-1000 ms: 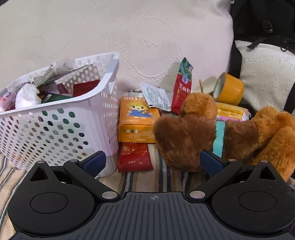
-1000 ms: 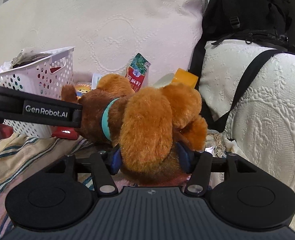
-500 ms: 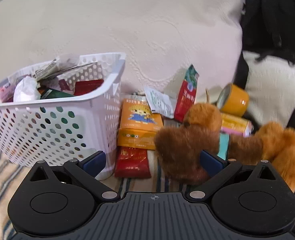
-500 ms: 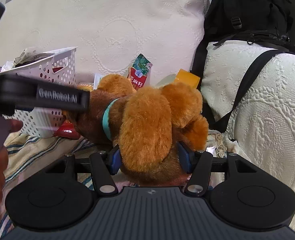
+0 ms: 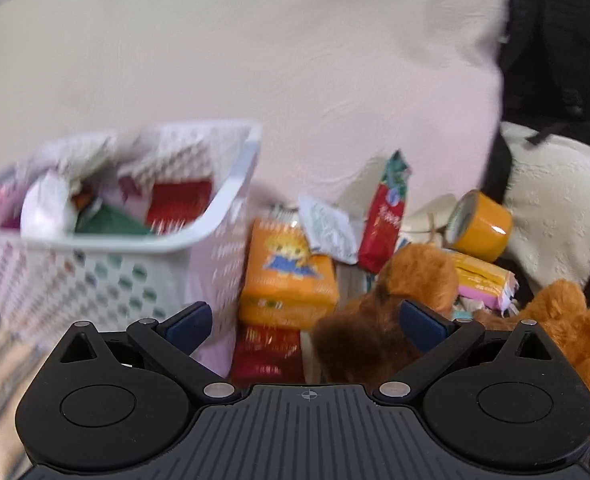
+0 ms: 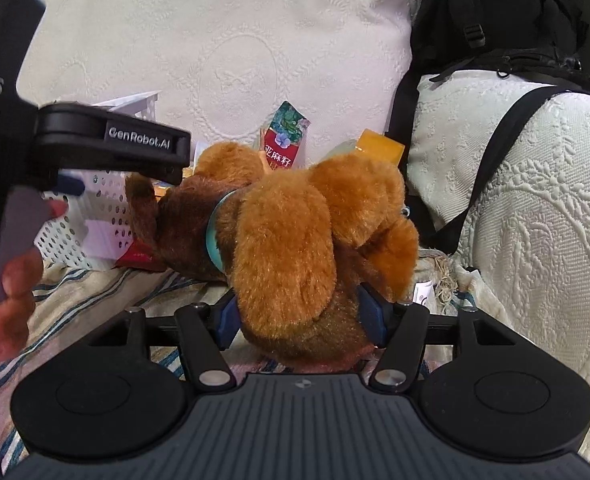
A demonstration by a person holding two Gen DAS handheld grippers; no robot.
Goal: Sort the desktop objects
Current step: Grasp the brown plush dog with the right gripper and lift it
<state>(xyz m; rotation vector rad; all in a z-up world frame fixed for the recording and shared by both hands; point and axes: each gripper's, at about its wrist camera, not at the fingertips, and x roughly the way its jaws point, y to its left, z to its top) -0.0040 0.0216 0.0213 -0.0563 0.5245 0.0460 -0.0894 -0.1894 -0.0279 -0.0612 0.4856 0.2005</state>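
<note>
A brown plush dog (image 6: 291,240) with a teal collar lies on the striped cloth. My right gripper (image 6: 299,314) has its blue pads against both sides of the dog's lower body, and its jaws are opening. In the left wrist view the dog (image 5: 383,320) sits at the lower right. My left gripper (image 5: 305,324) hangs open above the cloth with nothing between its pads, its right pad in front of the dog's leg. A white perforated basket (image 5: 107,280) full of packets stands to the left.
An orange box (image 5: 289,280), a red packet (image 5: 269,352), a red-green sachet (image 5: 387,224), a tape roll (image 5: 481,224) and a yellow-pink pack (image 5: 483,284) lie behind the dog. A black backpack (image 6: 507,20) leans on cream cushions. A person's fingers (image 6: 11,304) show at left.
The left gripper has risen and tipped, so the basket's inside shows more and its view is blurred. The right gripper stays around the dog, its pads a touch wider apart.
</note>
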